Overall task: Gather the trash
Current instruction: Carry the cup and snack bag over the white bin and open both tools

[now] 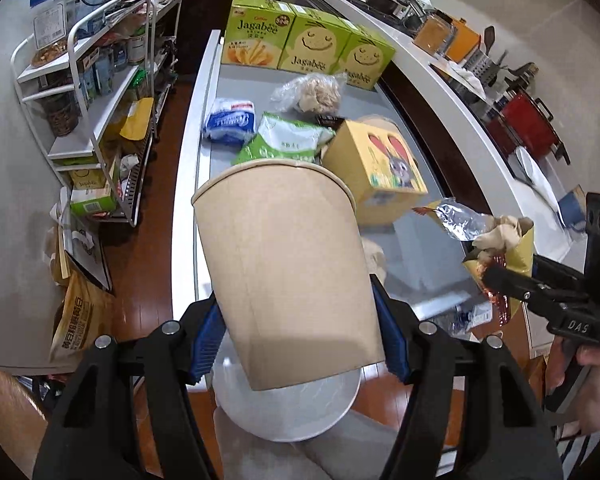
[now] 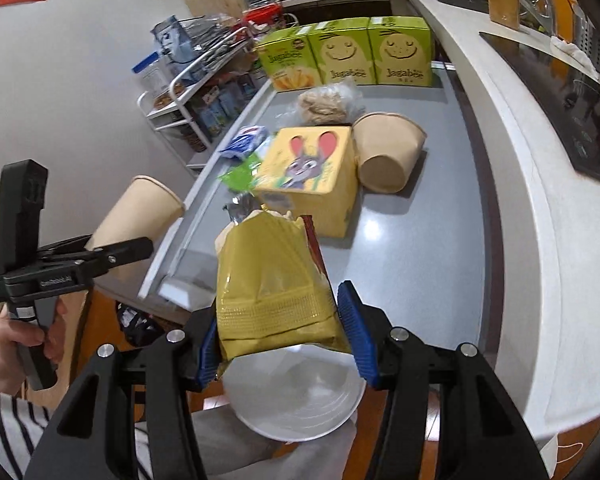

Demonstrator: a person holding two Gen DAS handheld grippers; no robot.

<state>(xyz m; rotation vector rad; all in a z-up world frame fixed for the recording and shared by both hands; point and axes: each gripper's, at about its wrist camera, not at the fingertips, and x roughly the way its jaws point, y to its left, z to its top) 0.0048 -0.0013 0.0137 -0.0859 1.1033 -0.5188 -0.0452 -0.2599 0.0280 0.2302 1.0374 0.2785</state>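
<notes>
— What fills your pictures, biggest thing first?

— The grey counter (image 1: pixel 236 80), smooth and long, with a raised pale rim, running up the middle of both views. A white worktop (image 2: pixel 512 208) curves along its right side. At the far end stand three green snack boxes (image 1: pixel 304 40). The floor below is dark reddish wood.

— Does one view show what the other misses?

— Yes. My right view shows a second paper cup (image 2: pixel 388 156) lying on its side, touching the yellow rabbit box (image 2: pixel 308 176), upper middle of the frame. My left view hides that cup behind the box, but it shows the white wire shelf rack (image 1: pixel 96 120) at upper left in full, and a red pot (image 1: pixel 528 124) at upper right.

— And your claws?

— My left gripper (image 1: pixel 296 344) is clamped on a plain brown paper cup (image 1: pixel 284 264), tapered, matte, rim pointing away, blue ribbed pads pressing its sides. My right gripper (image 2: pixel 284 328) is clamped on a crinkly yellow plastic bag (image 2: pixel 272 280) stuffed with wrappers and crumpled paper, centre of that frame.

— Anything beneath them?

— A white round plate (image 2: pixel 300 396), glossy, at lower centre, off the counter's near end.

— Smaller things?

— A green-and-white pouch (image 1: pixel 284 140), a blue-and-white packet (image 1: pixel 230 120), and a clear bag (image 1: pixel 312 92) with something beige inside, all on the counter.
</notes>
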